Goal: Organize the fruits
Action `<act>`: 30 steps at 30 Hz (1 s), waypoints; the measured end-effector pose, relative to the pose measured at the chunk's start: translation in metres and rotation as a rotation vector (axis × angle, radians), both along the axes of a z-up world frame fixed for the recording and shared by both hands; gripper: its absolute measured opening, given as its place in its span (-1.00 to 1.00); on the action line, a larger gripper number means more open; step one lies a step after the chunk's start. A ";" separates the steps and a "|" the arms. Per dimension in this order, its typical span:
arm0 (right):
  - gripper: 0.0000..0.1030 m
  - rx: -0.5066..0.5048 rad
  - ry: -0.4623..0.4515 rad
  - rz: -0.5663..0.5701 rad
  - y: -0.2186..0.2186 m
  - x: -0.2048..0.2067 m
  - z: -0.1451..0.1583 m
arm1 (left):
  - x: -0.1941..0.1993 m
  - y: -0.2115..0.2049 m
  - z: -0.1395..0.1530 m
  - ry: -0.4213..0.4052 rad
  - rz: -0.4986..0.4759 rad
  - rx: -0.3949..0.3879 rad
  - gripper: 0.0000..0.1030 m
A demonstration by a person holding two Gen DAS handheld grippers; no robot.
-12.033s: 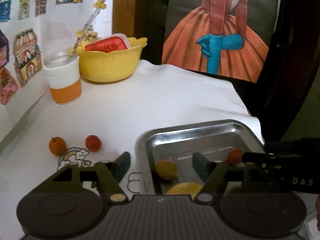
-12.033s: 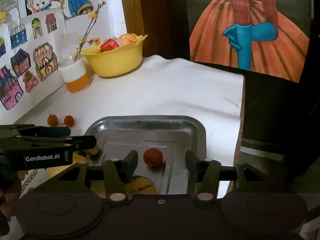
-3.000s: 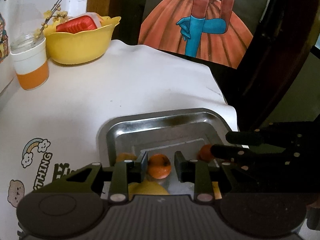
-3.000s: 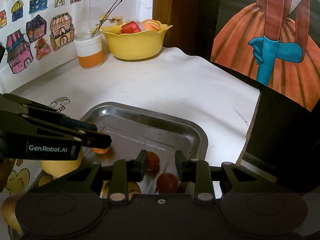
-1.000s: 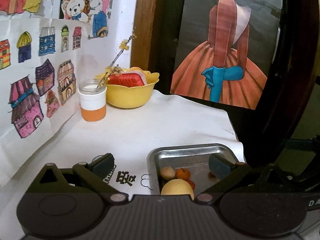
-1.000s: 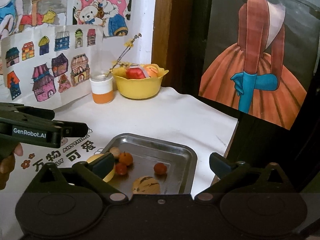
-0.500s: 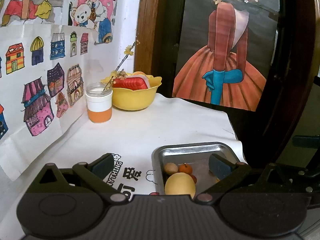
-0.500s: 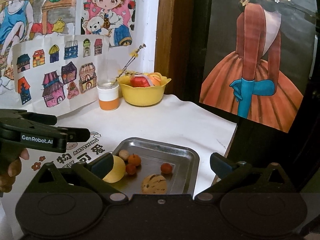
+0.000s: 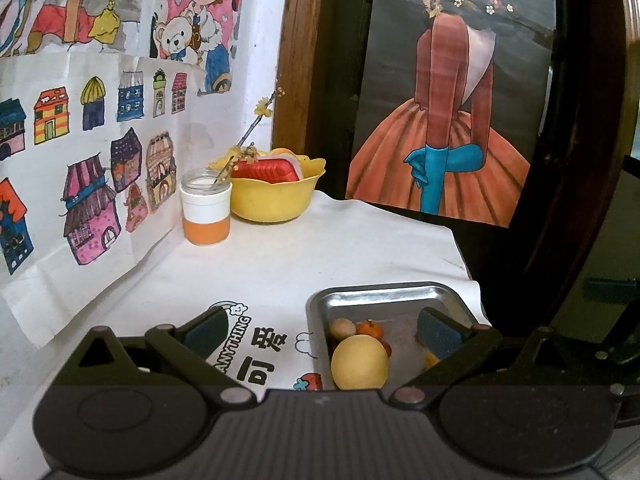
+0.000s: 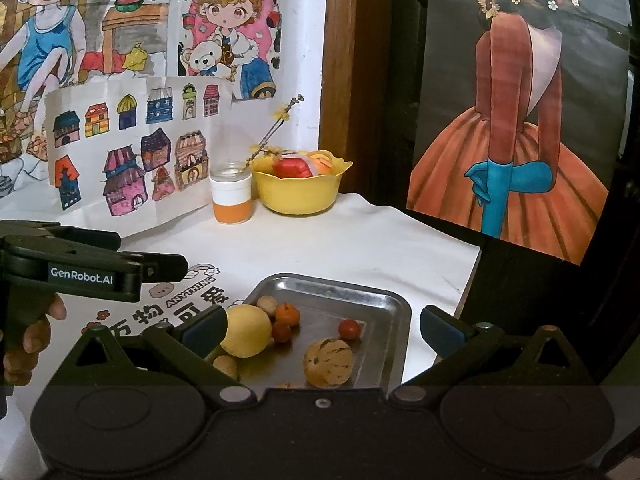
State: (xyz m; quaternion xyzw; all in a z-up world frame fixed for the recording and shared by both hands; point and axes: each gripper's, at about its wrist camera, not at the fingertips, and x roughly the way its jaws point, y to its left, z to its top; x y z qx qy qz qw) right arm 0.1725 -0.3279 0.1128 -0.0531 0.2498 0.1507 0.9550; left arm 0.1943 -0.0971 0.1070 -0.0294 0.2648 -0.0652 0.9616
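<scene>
Steel tray [image 10: 394, 308] holding yellow fruit [image 10: 246, 330], striped melon [image 10: 328, 362], small oranges and tomatoes, ahead between right gripper [image 10: 322, 326] fingers, both spread wide, empty, left gripper [image 9: 322, 326] likewise, tray toward its right finger.

The table [image 10: 360, 240] is covered with a white cloth [image 9: 280, 256] bearing printed cartoon motifs and lettering near the front edge. A metal tray [image 10: 394, 316] rests directly on the cloth, between the right gripper's fingers in the right wrist view and just inside the right finger in the left wrist view. A white-and-orange cup [image 10: 232, 196] stands on the cloth at the far side, well beyond the left finger. A yellow bowl [image 10: 300, 192] sits just beside the cup, beyond and between the fingers. A sheet of house drawings [image 9: 80, 184] rests with its lower edge on the cloth, beyond the left finger.
</scene>
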 end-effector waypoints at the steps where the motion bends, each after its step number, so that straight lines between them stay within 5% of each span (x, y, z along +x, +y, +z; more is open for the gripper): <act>1: 0.99 -0.001 -0.001 0.001 0.001 -0.001 0.000 | -0.001 0.000 0.000 -0.003 0.001 0.002 0.99; 30: 0.99 -0.014 -0.115 -0.035 0.028 -0.053 -0.011 | -0.049 0.025 -0.016 -0.089 0.085 -0.007 0.99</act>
